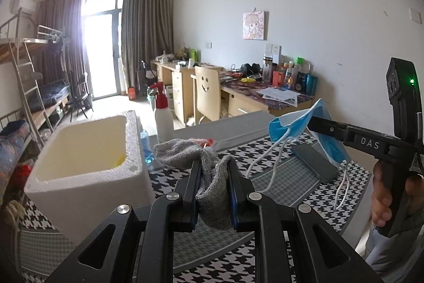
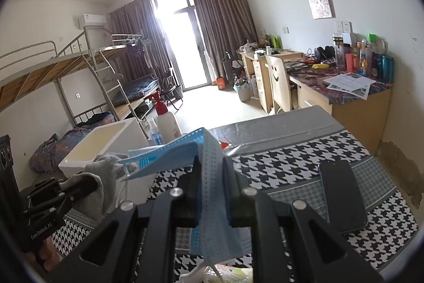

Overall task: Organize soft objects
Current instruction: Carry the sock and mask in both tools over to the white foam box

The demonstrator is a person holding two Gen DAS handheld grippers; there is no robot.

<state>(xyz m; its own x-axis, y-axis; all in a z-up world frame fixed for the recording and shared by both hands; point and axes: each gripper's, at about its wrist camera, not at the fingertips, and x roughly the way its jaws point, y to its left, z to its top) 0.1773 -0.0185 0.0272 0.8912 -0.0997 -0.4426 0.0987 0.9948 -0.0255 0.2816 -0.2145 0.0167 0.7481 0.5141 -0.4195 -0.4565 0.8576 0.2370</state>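
The left tool (image 1: 214,171) pinches a gray sock (image 1: 209,177) between its black fingers, holding it above a bench (image 1: 291,177) covered in a black-and-white houndstooth cloth. The sock's loose end flops toward a white foam box (image 1: 84,166) standing just beside it on the bench. The right tool (image 2: 210,166) is pressed together on a blue face mask (image 2: 212,177), lifted clear of the bench, its white ear loops (image 1: 265,166) dangling. A dark phone (image 2: 341,198) lies flat on the cloth below the mask. A white spray bottle (image 1: 163,113) with a red trigger stands behind the box.
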